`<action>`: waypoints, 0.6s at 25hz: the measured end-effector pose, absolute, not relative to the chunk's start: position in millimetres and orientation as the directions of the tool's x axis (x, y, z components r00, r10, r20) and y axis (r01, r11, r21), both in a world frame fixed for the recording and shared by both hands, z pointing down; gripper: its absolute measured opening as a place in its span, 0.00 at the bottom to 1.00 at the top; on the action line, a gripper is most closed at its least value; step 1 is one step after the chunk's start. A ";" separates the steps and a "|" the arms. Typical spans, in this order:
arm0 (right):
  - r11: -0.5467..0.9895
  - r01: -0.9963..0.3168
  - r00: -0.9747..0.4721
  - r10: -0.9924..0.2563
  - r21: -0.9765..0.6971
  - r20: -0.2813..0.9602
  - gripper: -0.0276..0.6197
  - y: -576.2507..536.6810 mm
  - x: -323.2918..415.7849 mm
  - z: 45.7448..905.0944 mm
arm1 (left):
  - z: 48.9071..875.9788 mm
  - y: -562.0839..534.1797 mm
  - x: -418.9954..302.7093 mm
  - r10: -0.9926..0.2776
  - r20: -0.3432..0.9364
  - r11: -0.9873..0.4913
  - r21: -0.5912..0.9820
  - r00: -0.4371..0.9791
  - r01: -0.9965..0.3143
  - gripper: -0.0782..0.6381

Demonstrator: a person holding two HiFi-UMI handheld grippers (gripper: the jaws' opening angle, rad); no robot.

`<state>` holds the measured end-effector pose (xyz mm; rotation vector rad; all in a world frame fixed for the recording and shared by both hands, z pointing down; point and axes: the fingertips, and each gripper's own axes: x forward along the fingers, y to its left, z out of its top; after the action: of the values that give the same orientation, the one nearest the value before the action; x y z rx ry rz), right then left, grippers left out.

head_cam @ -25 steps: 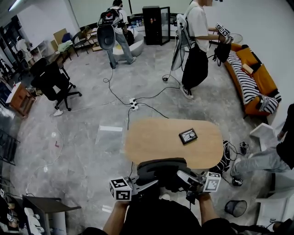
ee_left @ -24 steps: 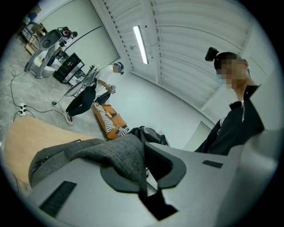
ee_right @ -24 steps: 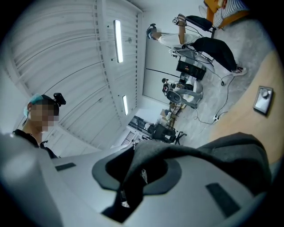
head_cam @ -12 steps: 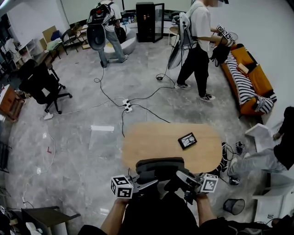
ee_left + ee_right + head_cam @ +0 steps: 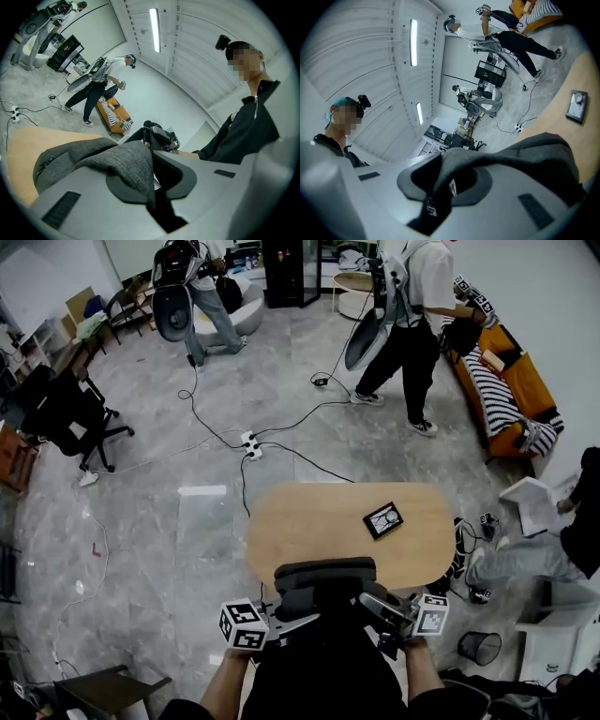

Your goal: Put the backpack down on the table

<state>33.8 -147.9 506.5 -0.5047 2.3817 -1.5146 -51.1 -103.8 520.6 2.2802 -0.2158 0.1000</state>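
Two grippers hold our dark grey backpack [image 5: 323, 582] between them in the lower middle of the head view, right at the near edge of the oval wooden table [image 5: 309, 531]. Our left gripper [image 5: 302, 619] comes in from the lower left. Its jaws are clamped on a fold of the grey fabric, which the left gripper view shows pinched between them. Our right gripper [image 5: 370, 600] comes in from the lower right and is likewise clenched, gripping a strip of the bag's fabric that carries a small label. The bag overlaps the table's near rim, and we cannot tell whether its bottom rests on the wood. Farther up the tabletop, right of centre, lies a small black square device [image 5: 383, 519], well apart from the bag. On the floor at lower right stands a black mesh wastebasket [image 5: 479, 648], and an orange sofa [image 5: 530, 399] lines the upper right edge.
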 end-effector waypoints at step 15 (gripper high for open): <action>0.334 -0.156 -0.903 -0.429 -0.930 -0.002 0.14 -249.4 24.3 555.4 | 571.4 -207.5 -52.0 -0.200 0.176 -0.587 0.766 0.964 -0.262 0.17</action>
<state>24.3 -249.4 555.4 -0.5286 2.3524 -1.5971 -52.0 -207.5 571.4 2.2148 -0.3223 0.0885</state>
